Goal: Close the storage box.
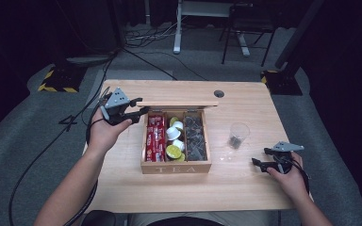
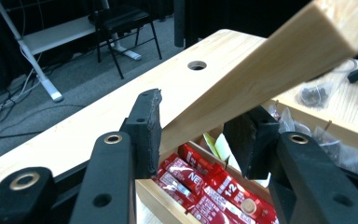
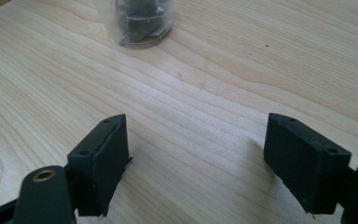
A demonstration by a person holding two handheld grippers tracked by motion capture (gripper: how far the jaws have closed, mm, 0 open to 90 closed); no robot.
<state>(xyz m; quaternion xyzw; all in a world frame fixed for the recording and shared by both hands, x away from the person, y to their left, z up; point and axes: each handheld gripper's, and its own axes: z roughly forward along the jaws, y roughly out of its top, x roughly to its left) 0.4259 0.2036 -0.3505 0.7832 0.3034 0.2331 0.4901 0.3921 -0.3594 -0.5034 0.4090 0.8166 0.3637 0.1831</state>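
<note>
Left tongs [image 2: 193, 135] sit nearest the lens in the left gripper view: two black jaws apart, with the pale wooden lid [image 2: 261, 74] of the tea box passing between them, its edge slanting up to the right; the pads look clear of the wood, so not clamped, though contact on the left pad is hard to rule out. In the high view the left tongs [image 1: 139, 112] are at the lid's left end [image 1: 176, 103], at the box's far-left corner, jaws pointing right along the lid. The light wooden box marked TEA [image 1: 175, 167] stands mid-worktop, lid raised on the far side, long axis running left-right across the pale wood worktop [image 1: 245, 188]. Inside are three compartments: red sachets [image 1: 155, 136] on the left, white and lime-green capsules [image 1: 175, 139] in the middle, clear-wrapped dark bags [image 1: 194, 136] on the right. The left hand is far nearer the lid. Right tongs [image 1: 262, 157] rest low on the worktop near the right edge, well apart from the box, jaws wide and empty [image 3: 196, 154], pointing toward the clear plastic cup with dark contents [image 1: 238, 135]. Judgement: next move depends on the lid's left end lying between the left jaws, either to swing it or let go.
</note>
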